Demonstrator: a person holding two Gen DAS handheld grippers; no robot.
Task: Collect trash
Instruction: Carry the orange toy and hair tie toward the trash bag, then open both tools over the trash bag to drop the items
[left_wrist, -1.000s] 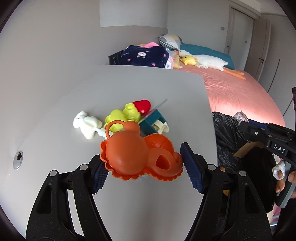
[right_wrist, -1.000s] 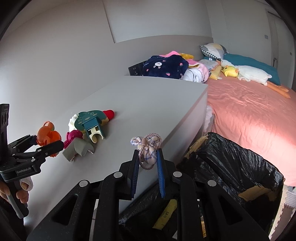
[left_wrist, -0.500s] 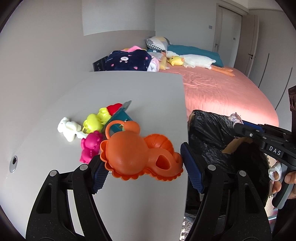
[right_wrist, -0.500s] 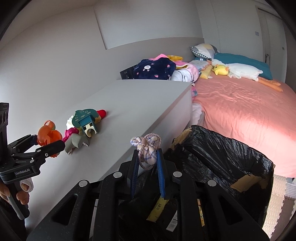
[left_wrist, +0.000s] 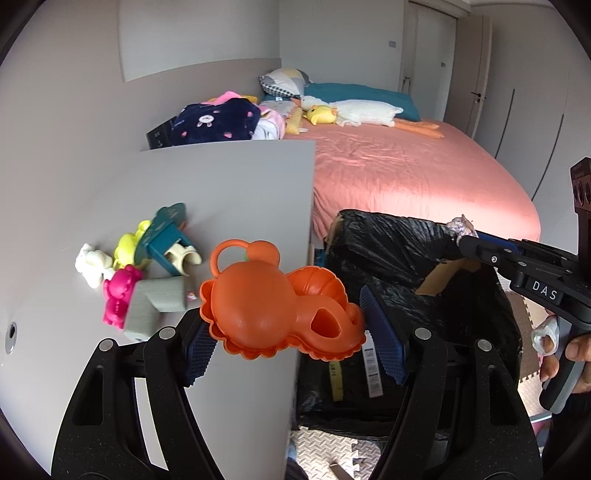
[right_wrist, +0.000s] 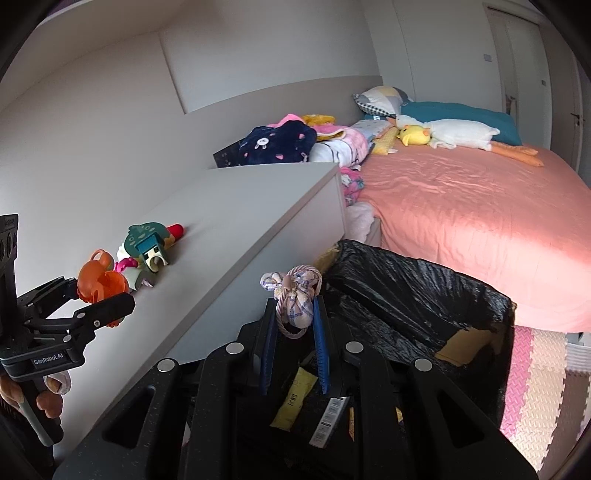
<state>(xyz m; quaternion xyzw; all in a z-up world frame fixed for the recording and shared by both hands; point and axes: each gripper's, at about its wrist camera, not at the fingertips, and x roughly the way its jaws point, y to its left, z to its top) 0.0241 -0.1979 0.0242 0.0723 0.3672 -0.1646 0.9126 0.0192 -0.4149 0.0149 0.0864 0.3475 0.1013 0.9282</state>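
Note:
My left gripper is shut on an orange plastic toy mould, which hangs over the right edge of the grey tabletop. My right gripper is shut on a small checked cloth bundle tied with cord. It hovers over the near rim of a box lined with a black trash bag. In the left wrist view the bag stands just right of the table. Wrappers lie inside the bag.
Several small toys lie on the table: teal, yellow, white, pink and a grey piece. A bed with a pink sheet is behind the bag. Foam mats cover the floor.
Both grippers have moved right, off the table and toward the black bag, each still holding its item. The toys on the table have slid left in both views.

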